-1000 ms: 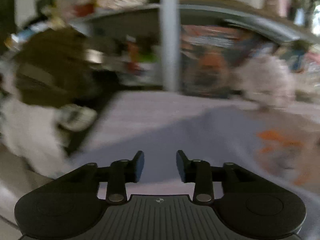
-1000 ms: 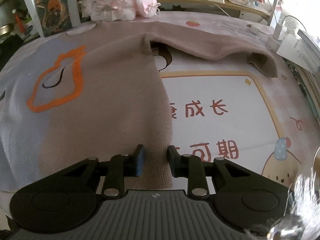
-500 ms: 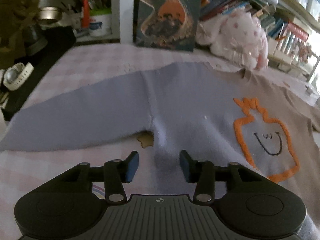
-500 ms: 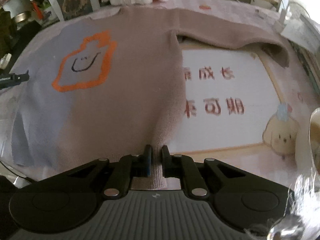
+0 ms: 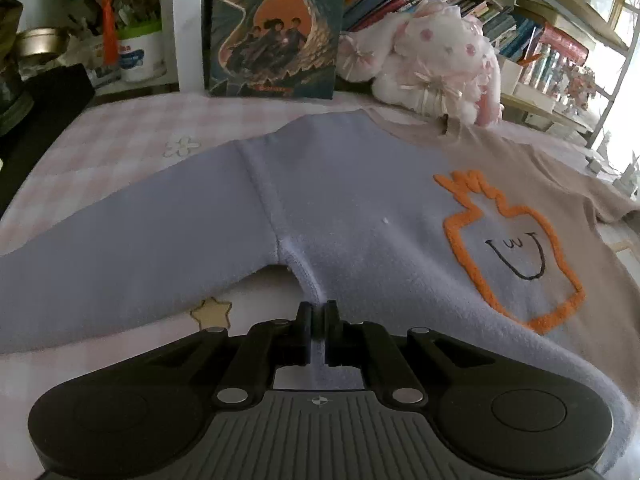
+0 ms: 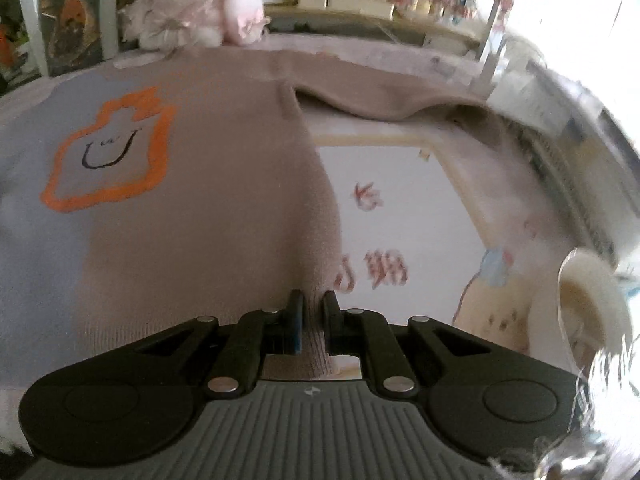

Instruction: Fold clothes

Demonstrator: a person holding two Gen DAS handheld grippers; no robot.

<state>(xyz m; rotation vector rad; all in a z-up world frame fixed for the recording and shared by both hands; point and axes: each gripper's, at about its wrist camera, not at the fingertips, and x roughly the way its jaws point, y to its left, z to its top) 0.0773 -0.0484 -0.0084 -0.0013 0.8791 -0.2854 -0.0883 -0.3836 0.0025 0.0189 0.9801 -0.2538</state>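
A sweater [image 5: 360,216], half pale blue and half tan with an orange outlined face patch [image 5: 516,248], lies spread flat on the table, sleeves out to both sides. My left gripper [image 5: 319,312] is shut on its blue side seam just below the armpit. In the right wrist view the sweater [image 6: 200,208] fills the left half. My right gripper [image 6: 312,304] is shut on the tan side edge near the hem.
A pink and white plush rabbit [image 5: 424,56] and an upright book [image 5: 276,28] stand at the table's far edge by the collar. A printed pink table mat [image 6: 404,208] lies under the sweater. A white cup [image 6: 588,308] stands at the right.
Both grippers have closed on the sweater's side edges: the right one half a second ago, the left one only now, after swinging in from the left.
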